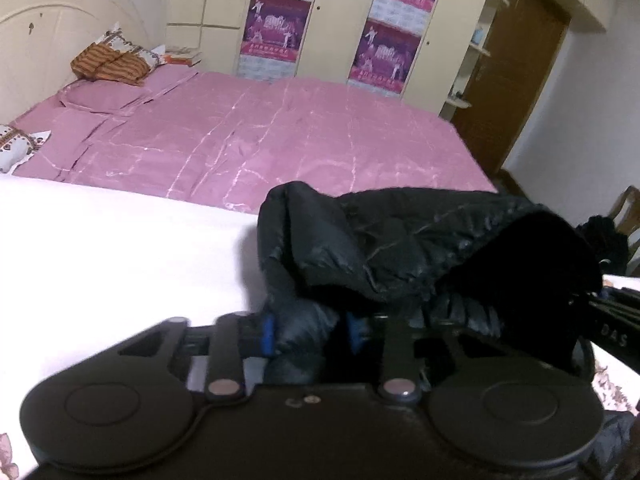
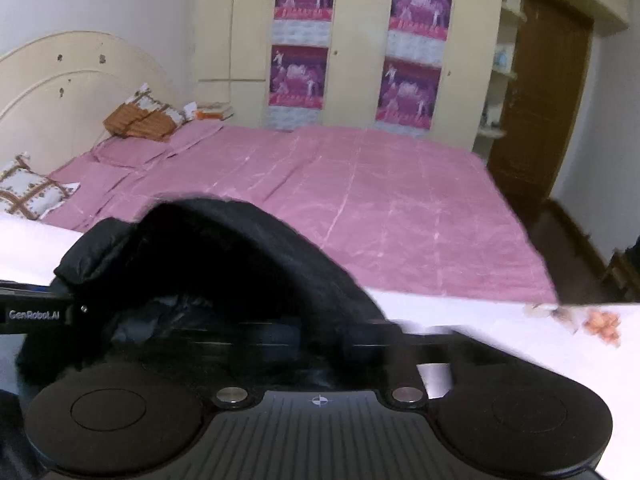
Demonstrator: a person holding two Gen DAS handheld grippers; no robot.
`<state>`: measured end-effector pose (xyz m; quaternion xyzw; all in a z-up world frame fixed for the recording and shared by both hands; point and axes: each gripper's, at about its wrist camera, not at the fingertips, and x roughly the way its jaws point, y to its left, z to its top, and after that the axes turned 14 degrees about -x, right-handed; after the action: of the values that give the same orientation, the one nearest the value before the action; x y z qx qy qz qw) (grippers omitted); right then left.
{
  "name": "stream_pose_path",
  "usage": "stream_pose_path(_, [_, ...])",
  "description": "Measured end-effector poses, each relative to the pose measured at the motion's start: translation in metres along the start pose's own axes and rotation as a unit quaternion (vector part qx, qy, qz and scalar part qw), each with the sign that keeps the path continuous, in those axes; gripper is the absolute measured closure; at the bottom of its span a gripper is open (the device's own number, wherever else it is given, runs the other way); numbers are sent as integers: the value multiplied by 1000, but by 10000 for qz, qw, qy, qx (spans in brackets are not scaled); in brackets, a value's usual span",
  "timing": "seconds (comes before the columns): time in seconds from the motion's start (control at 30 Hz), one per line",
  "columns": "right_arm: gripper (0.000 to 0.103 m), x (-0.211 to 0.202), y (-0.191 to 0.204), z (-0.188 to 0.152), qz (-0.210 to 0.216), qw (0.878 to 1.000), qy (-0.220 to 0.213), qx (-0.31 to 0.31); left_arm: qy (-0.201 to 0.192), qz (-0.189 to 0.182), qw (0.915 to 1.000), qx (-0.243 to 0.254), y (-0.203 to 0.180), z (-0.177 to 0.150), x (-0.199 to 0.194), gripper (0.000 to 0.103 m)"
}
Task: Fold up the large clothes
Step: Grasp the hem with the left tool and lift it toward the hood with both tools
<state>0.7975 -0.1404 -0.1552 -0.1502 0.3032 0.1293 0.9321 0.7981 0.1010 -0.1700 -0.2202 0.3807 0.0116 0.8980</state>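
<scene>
A black quilted puffer jacket (image 1: 400, 248) is bunched up over a white surface (image 1: 120, 248). My left gripper (image 1: 310, 332) is shut on a fold of the jacket between its blue pads (image 1: 269, 334). In the right wrist view the jacket (image 2: 224, 264) drapes over my right gripper (image 2: 320, 338), which is shut on the dark fabric; its fingertips are mostly hidden by it. The left gripper's body (image 2: 36, 314) shows at the left edge of the right wrist view, and the right gripper's body (image 1: 616, 320) at the right edge of the left wrist view.
A bed with a pink sheet (image 1: 280, 140) lies beyond the white surface, with patterned pillows (image 1: 116, 60) at a cream headboard (image 1: 48, 24). Cream wardrobes with purple posters (image 1: 384, 52) stand behind. A brown door (image 1: 516, 72) and a wooden chair (image 1: 624, 216) are at the right.
</scene>
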Motion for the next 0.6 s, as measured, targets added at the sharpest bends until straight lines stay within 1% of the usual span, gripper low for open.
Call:
stream_pose_path(0.03, [88, -1, -2, -1, -6, 10000, -41, 20, -29, -74, 10000, 4, 1, -1, -2, 84])
stream_pose_path(0.1, [88, -4, -5, -2, 37, 9999, -124, 103, -111, -175, 9998, 11, 0, -2, -8, 89])
stream_pose_path(0.13, [92, -7, -8, -2, 67, 9997, -166, 159, -159, -224, 9996, 6, 1, -3, -12, 91])
stream_pose_path(0.2, [93, -18, -12, -4, 97, 9991, -302, 291, -273, -350, 9990, -61, 2, -4, -24, 93])
stream_pose_path(0.27, [93, -33, -12, -1, 114, 9986, -428, 280, -395, -458, 9982, -61, 1, -6, -38, 94])
stream_pose_path(0.37, [95, -68, -10, 0, 165, 9972, -686, 243, -590, -719, 9955, -173, 2, -11, -70, 94])
stream_pose_path(0.43, [95, -96, -7, -1, 219, 9959, -857, 212, -764, -900, 9929, -106, 2, -19, -100, 94])
stream_pose_path(0.53, [95, -146, 3, -7, 285, 9934, -1108, 53, -1041, -1135, 9879, 158, 4, -42, -151, 94])
stream_pose_path(0.6, [95, -177, 11, -17, 284, 9920, -1227, 8, -1083, -1285, 9856, 167, 7, -60, -179, 94])
